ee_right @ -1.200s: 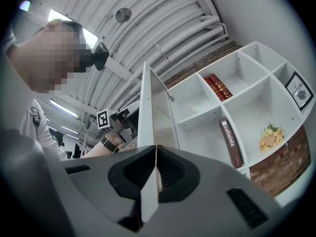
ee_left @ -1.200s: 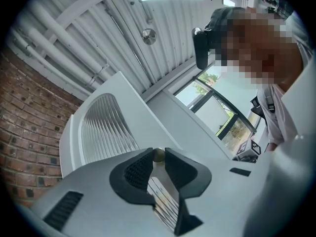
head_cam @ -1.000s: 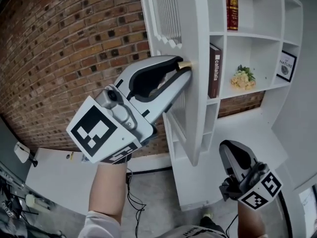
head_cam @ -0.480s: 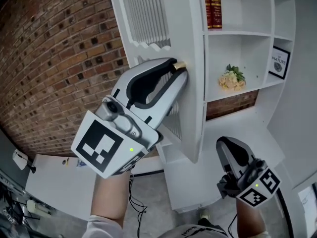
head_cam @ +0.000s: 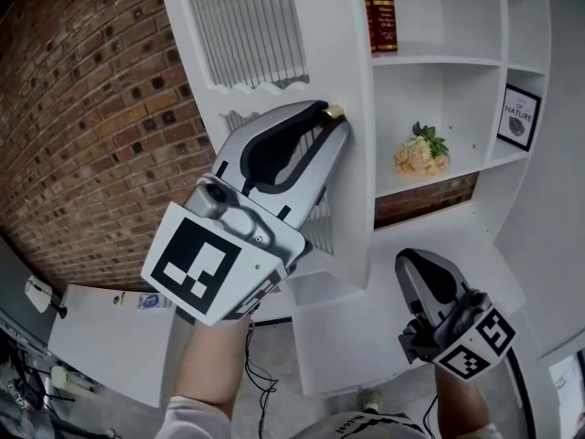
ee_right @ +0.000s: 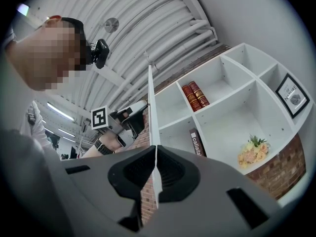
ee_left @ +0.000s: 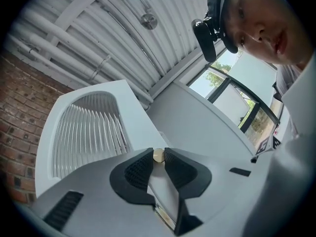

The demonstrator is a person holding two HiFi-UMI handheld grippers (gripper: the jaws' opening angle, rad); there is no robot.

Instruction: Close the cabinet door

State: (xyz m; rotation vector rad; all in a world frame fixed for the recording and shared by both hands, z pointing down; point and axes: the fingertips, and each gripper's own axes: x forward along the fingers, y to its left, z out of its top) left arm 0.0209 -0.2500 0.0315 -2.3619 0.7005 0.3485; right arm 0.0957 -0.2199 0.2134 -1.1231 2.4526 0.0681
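The white cabinet door [head_cam: 265, 35] with ribbed glass panels stands partly open in front of the white shelf cabinet [head_cam: 439, 62]. Its small brass knob [head_cam: 335, 111] sits between the pads of my left gripper [head_cam: 331, 122], whose jaws are closing on it. In the left gripper view the knob [ee_left: 158, 155] is pinched between the black fingertips [ee_left: 140, 164], with the door [ee_left: 89, 132] behind. My right gripper [head_cam: 422, 263] hangs low and to the right, shut and holding nothing. In the right gripper view the door edge [ee_right: 151, 107] shows edge-on beyond that gripper [ee_right: 155, 149].
Red books [head_cam: 379, 7], a flower bunch [head_cam: 419, 152] and a framed picture [head_cam: 518, 117] stand on the open shelves. A brick wall [head_cam: 82, 108] lies left of the door. A white table [head_cam: 101, 337] stands at the lower left.
The door has swung right toward the shelves and now hides the brown book. My left gripper went with it, still on the knob. The right gripper stayed low on the right.
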